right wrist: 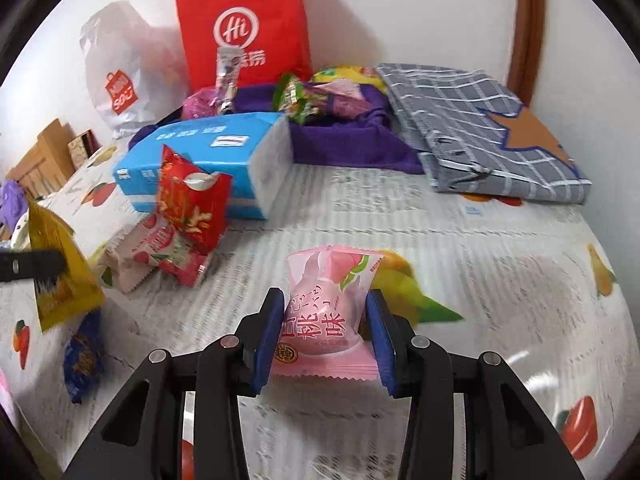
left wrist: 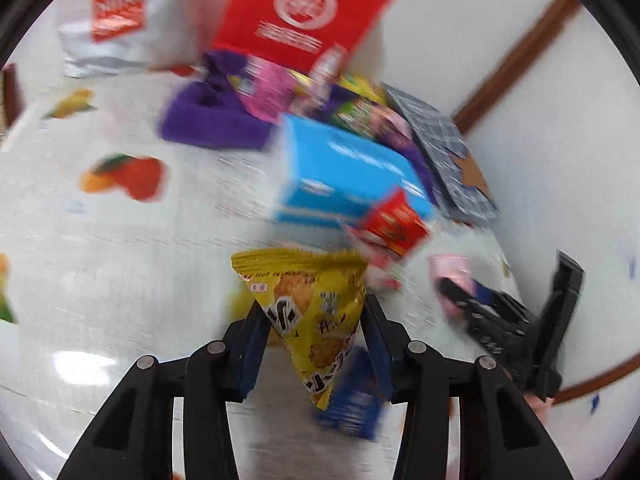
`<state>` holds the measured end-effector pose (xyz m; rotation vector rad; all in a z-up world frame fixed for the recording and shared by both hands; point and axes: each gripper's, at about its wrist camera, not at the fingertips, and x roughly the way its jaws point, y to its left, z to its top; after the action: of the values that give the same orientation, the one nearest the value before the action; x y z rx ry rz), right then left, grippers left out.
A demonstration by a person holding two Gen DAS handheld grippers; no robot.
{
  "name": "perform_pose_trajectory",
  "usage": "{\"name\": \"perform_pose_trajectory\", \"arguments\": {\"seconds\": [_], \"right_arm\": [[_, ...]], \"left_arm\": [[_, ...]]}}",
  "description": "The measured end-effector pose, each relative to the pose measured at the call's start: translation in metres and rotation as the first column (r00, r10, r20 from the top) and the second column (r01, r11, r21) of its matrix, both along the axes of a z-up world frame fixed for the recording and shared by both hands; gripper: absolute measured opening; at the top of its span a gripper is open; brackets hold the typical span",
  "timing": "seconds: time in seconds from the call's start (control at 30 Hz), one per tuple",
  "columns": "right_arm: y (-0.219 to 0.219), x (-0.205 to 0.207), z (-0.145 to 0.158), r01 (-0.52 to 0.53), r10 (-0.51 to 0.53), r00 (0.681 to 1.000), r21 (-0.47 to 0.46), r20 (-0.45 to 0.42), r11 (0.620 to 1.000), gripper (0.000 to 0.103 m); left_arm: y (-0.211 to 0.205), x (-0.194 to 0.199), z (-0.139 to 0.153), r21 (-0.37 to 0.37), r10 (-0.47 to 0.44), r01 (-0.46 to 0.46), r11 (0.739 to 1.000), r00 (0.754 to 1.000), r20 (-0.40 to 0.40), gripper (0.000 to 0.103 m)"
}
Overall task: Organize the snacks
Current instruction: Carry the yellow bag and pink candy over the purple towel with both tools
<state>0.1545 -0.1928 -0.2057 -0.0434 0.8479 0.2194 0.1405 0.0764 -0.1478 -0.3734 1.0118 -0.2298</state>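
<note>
Between the blue pads of the left gripper [left wrist: 316,332] hangs a yellow packet [left wrist: 316,320], pinched at both sides and lifted clear of the tablecloth [left wrist: 120,264], its wide sealed edge farthest from the camera. Just below it a blue packet [left wrist: 352,400] lies on the cloth. The right gripper [right wrist: 322,332] squeezes a pink packet [right wrist: 326,316] at its waist, the crimped bottom edge fanning out between the fingers, above the cloth with printed fruit.

To the left of the pink packet, a red packet [right wrist: 192,200] leans against a blue box [right wrist: 200,160], with pale strawberry packets [right wrist: 152,256] heaped at its foot. Beyond the box, a purple cloth tray [right wrist: 344,140] holds several mixed packets. A red bag [right wrist: 244,28] and a white bag [right wrist: 120,76] stand against the far wall; a folded grey checked cloth [right wrist: 480,132] lies at far right. The left view is blurred.
</note>
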Motion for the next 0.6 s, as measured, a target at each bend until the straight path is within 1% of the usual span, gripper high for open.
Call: {"name": "perform_pose_trajectory", "arguments": {"seconds": [0.03, 0.13, 0.27, 0.37, 0.43, 0.5, 0.6], "right_arm": [[0.002, 0.003, 0.001, 0.005, -0.005, 1.0, 0.004, 0.011, 1.0, 0.042], [0.01, 0.01, 0.004, 0.003, -0.003, 0.999, -0.002, 0.032, 1.0, 0.042], [0.019, 0.021, -0.001, -0.005, 0.005, 1.0, -0.017, -0.003, 1.0, 0.042], [0.018, 0.025, -0.005, -0.004, 0.003, 1.0, -0.016, -0.031, 1.0, 0.042], [0.014, 0.029, -0.009, 0.005, -0.005, 0.998, 0.004, -0.06, 1.0, 0.043], [0.009, 0.029, -0.009, 0.006, -0.004, 0.998, 0.039, -0.063, 0.999, 0.043], [0.01, 0.029, -0.009, 0.006, -0.003, 0.998, 0.038, -0.063, 0.999, 0.043]], "left_arm": [[0.012, 0.003, 0.0, 0.02, 0.031, -0.031, 0.999, 1.0, 0.0, 0.043], [0.032, 0.009, -0.006, 0.055, 0.083, -0.083, 0.995, 0.997, 0.0, 0.043], [0.043, 0.016, -0.019, 0.082, 0.108, -0.108, 0.991, 0.994, 0.01, 0.043], [0.043, 0.021, -0.027, 0.103, 0.114, -0.115, 0.988, 0.993, 0.018, 0.044], [0.042, 0.023, -0.029, 0.087, 0.099, -0.103, 0.991, 0.994, 0.047, 0.044], [0.04, 0.027, -0.031, 0.08, 0.096, -0.101, 0.992, 0.994, 0.057, 0.044], [0.042, 0.029, -0.037, 0.036, 0.089, -0.091, 0.995, 0.994, 0.058, 0.043]]}}
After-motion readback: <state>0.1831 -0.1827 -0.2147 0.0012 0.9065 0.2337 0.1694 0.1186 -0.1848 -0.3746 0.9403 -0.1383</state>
